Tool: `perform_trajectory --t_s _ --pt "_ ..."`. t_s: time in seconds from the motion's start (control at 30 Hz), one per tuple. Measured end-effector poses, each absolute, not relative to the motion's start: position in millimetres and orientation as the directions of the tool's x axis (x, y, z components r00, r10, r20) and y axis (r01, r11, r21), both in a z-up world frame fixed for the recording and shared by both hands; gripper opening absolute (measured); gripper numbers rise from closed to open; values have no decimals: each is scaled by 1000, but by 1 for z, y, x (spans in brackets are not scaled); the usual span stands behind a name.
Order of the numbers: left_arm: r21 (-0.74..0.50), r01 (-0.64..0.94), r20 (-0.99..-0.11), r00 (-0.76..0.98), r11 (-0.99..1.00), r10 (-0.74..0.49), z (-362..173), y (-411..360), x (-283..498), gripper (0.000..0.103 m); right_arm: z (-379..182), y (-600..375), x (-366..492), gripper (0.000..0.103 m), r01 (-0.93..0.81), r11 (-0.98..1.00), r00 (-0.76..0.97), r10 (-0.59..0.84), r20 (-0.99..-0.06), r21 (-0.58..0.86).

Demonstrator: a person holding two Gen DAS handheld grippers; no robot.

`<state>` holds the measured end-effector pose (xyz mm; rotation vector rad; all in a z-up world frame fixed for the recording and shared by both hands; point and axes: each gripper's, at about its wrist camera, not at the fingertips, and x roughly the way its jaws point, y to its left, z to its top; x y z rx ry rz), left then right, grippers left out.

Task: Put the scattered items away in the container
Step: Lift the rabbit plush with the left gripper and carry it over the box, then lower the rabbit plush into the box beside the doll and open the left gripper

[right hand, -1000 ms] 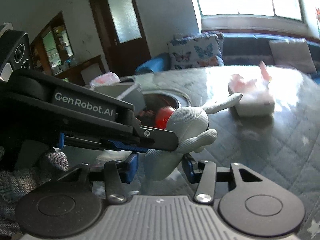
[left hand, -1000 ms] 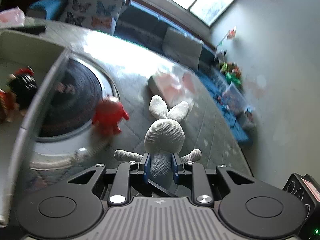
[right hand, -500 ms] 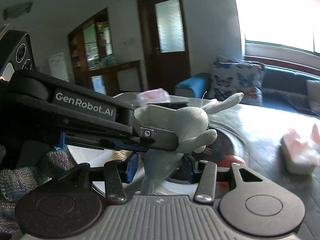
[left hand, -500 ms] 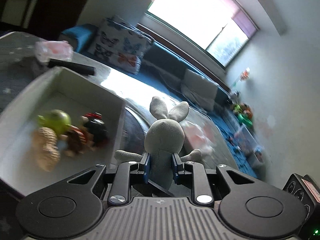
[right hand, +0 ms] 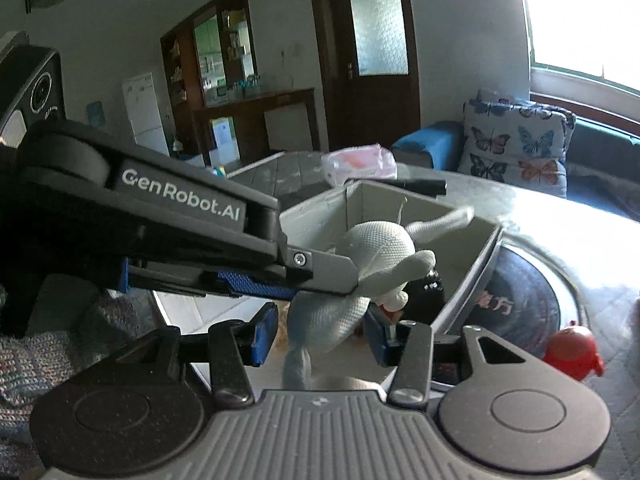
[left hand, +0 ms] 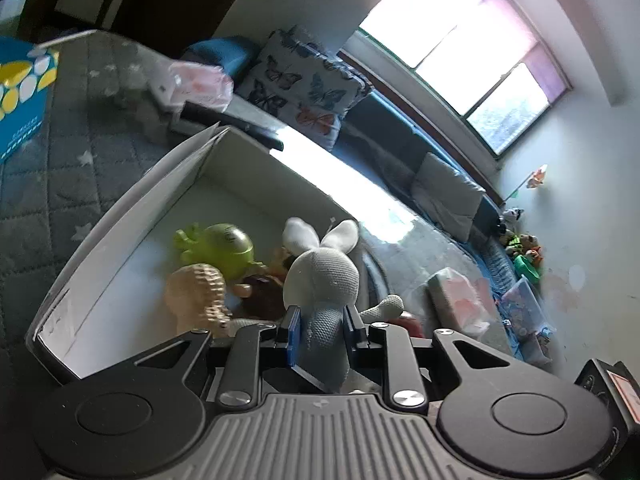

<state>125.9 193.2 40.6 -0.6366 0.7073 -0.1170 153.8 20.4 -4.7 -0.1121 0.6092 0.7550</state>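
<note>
My left gripper (left hand: 320, 328) is shut on a grey knitted rabbit (left hand: 320, 276) and holds it above the open grey box (left hand: 132, 208). The box holds a green toy (left hand: 224, 244), a beige toy (left hand: 196, 292) and darker toys. In the right wrist view the rabbit (right hand: 372, 256) hangs from the left gripper's fingers (right hand: 320, 268) over the box (right hand: 320, 216). My right gripper (right hand: 320, 332) is open, its blue pads on either side of the rabbit's lower body without pressing it. A red toy (right hand: 572, 352) lies on the table right of the box.
A blue patterned carton (left hand: 24, 92) stands at the far left. A pink wrapped pack (left hand: 200, 80) and a black remote (left hand: 232, 124) lie behind the box. Another pink pack (left hand: 456, 296) lies to the right. A dark round turntable (right hand: 516, 296) sits beside the box.
The left gripper has carried the rabbit left from above the table and red toy to over the box. The right gripper has followed alongside, still open.
</note>
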Motion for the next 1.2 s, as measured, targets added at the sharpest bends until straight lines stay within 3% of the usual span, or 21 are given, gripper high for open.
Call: perform_trajectory --t_s 0.2,0.8,0.87,1.2 --pt "-598 -122 -579 749 792 -321 29 198 129 25 -14 27 154 48 -673 733 558 589 -584 95" --pt "-580 -123 -597 737 805 -316 30 189 129 28 -8 6 153 53 -637 764 600 575 -556 102" --pt "-577 -121 -595 740 808 -314 32 188 128 29 -6 3 152 58 -630 769 609 573 -549 104" --pt "-570 -95 -584 745 816 -322 39 178 121 30 -1 -17 146 58 -608 785 631 568 -528 119"
